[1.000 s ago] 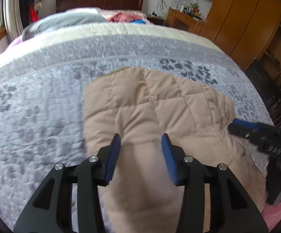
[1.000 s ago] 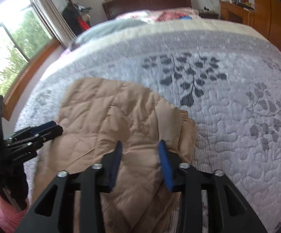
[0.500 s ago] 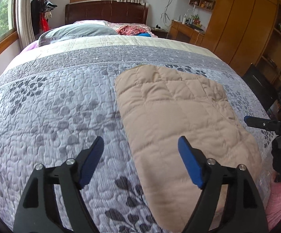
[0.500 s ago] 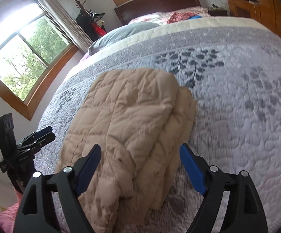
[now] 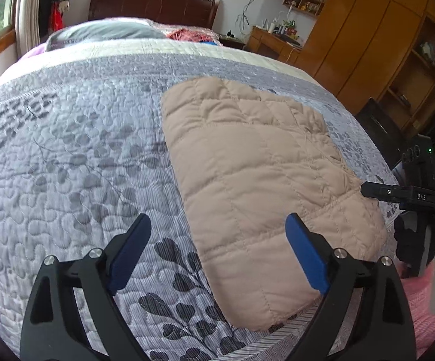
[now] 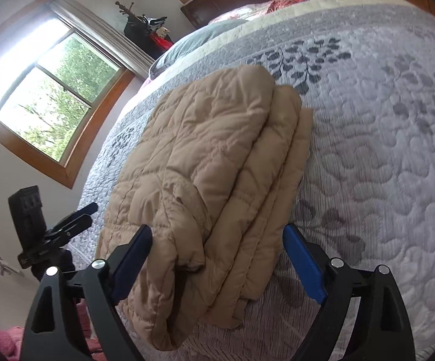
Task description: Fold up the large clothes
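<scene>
A beige quilted jacket point(image 5: 256, 165) lies folded in a thick stack near the front edge of the bed's grey leaf-patterned quilt point(image 5: 82, 165). My left gripper point(image 5: 217, 222) hovers over the jacket's left edge, its jaws opening wide; the pads touch nothing. In the right wrist view the jacket point(image 6: 205, 150) shows its layered side. My right gripper point(image 6: 217, 230) is above the near end of the jacket. Its jaws are opening, the fabric lies between them, and the pads do not press it. Each gripper also appears in the other's view: right gripper point(image 5: 367, 188), left gripper point(image 6: 88, 210).
A grey pillow point(image 5: 106, 31) and red cloth lie by the dark headboard point(image 5: 151, 6). Wooden wardrobes point(image 5: 367, 30) and a desk point(image 5: 274, 42) stand to the right of the bed. A window point(image 6: 46, 99) and a coat stand point(image 6: 145, 24) are on the left. A pink sleeve point(image 5: 418, 300) shows.
Both grippers went from half shut close over the jacket to wide open and pulled back from it. The jacket now lies flat, folded, with neither gripper holding it.
</scene>
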{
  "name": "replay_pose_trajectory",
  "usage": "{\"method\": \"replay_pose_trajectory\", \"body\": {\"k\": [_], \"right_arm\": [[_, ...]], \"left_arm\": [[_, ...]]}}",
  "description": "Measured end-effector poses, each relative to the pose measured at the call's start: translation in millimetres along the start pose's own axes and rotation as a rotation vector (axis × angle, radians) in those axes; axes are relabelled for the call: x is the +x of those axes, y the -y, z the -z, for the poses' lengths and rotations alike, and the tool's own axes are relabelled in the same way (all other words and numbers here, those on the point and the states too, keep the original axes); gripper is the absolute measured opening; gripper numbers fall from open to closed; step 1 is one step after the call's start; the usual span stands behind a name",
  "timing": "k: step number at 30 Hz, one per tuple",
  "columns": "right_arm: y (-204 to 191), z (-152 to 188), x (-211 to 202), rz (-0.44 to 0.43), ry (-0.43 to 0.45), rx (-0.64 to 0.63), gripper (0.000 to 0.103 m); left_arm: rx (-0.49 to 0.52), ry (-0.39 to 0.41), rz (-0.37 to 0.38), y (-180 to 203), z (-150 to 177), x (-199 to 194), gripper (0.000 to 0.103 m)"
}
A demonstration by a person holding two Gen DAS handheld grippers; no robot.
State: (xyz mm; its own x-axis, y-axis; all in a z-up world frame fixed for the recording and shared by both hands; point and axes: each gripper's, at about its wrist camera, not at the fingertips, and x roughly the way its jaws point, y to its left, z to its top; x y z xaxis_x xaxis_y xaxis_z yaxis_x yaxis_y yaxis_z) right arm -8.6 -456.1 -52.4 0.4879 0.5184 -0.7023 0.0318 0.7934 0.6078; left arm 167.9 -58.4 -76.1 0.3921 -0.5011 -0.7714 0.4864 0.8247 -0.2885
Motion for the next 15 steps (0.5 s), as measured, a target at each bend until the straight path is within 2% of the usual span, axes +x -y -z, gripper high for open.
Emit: {"method": "replay_pose_trajectory", "body": {"k": [6,11,15], "right_arm": [[9.7,4.8,9.1,-0.066,-0.025,0.033,0.09],[20.0,6.7,20.1,-0.131,-0.056,0.073,0.093],[28.4,9.1,32.0,-0.159,-0.083,0.097,0.096]], "left_arm": [[-0.037,-0.075,0.084,-10.1,1.5,20.4,0.09],[-0.167,-0.181,0.293,-35.0,1.6,49.4,0.091],[-0.232,-0.223,0.398,-46.7,2.8,68.5,0.091]]}}
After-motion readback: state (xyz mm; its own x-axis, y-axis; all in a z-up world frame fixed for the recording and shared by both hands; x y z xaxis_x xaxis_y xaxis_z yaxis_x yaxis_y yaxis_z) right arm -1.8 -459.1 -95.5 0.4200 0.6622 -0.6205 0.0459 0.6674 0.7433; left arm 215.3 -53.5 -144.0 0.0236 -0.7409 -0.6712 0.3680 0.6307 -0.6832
